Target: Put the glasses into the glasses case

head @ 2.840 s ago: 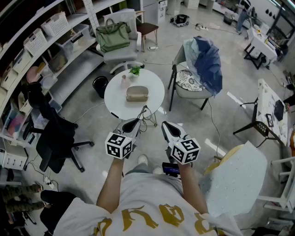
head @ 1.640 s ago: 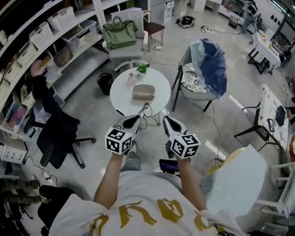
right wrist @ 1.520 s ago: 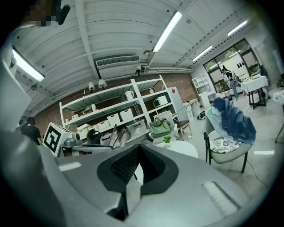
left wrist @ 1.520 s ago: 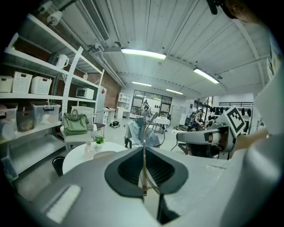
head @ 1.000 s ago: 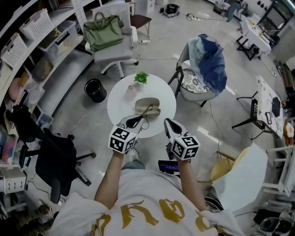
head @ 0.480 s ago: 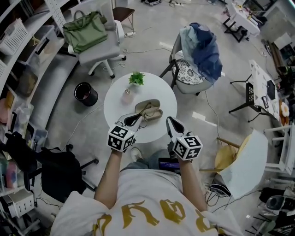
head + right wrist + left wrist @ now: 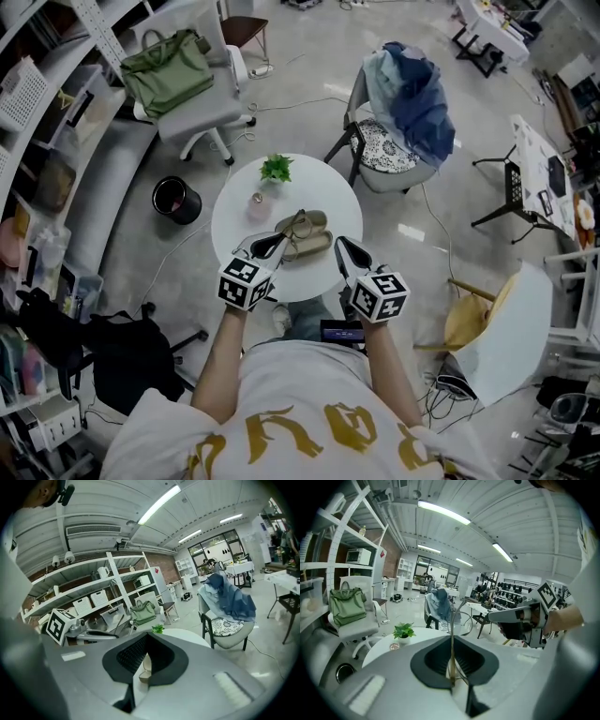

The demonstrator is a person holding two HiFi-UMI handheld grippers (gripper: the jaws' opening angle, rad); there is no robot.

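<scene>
A beige glasses case point(image 7: 311, 236) lies shut near the middle of the round white table point(image 7: 240, 223). My left gripper point(image 7: 272, 243) is shut on one temple arm of the thin-framed glasses point(image 7: 297, 225) and holds them over the near end of the case. In the left gripper view the arm point(image 7: 451, 660) runs up between the jaws, with a lens point(image 7: 465, 623) above it. My right gripper point(image 7: 340, 248) hovers at the table's near edge, right of the case, shut and holding nothing. Past its jaws the case point(image 7: 144, 670) shows.
A small potted plant point(image 7: 276, 169) and a little pink pot point(image 7: 258, 200) stand at the table's far side. Around the table stand a black bin point(image 7: 173, 197), an office chair with a green bag point(image 7: 167, 70) and a chair draped in blue cloth point(image 7: 412, 89).
The person has walked up to the table, so it has drawn close. Both grippers now reach over its near edge, and the held glasses have come over the case.
</scene>
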